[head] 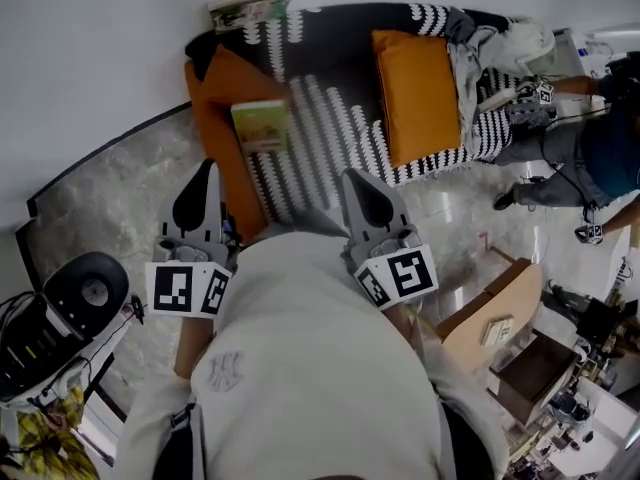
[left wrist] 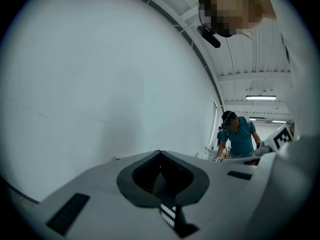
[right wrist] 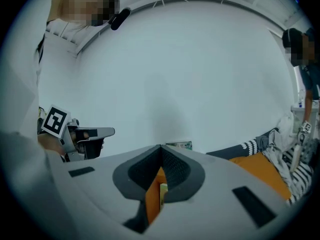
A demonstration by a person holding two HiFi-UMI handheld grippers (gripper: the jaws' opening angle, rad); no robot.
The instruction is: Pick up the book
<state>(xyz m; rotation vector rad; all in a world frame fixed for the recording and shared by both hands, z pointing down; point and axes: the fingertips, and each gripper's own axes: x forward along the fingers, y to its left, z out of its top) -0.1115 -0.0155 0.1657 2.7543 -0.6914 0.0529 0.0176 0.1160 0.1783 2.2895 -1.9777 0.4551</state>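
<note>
At the far left of the head view a black round device (head: 88, 290) stands on the marble floor (head: 110, 193). Next to it comes the left gripper (head: 207, 171), held out in front of the person's pale sweatshirt (head: 310, 368). In the left gripper view its two jaws are together at the tips (left wrist: 160, 154) and nothing is clamped between them. Ahead of it is a sofa under a black and white patterned blanket (head: 335, 118), with an orange cushion (head: 215, 113) at its left end. The book (head: 260, 126), with a yellow-green cover, lies flat on the sofa seat just beside this cushion, and its left edge seems to touch the cushion. It is beyond the tips of both grippers and apart from them, a little nearer to the left one. A second book (head: 248, 10) lies higher up, at the back of the sofa by the white wall. The right gripper (head: 352, 180) points at the sofa too; in the right gripper view its jaws are pressed together (right wrist: 160, 149) and they hold nothing. Further right a second orange cushion (head: 418, 93) lies on the blanket, and at the right edge another person in a blue shirt (head: 605, 148) stands.
</note>
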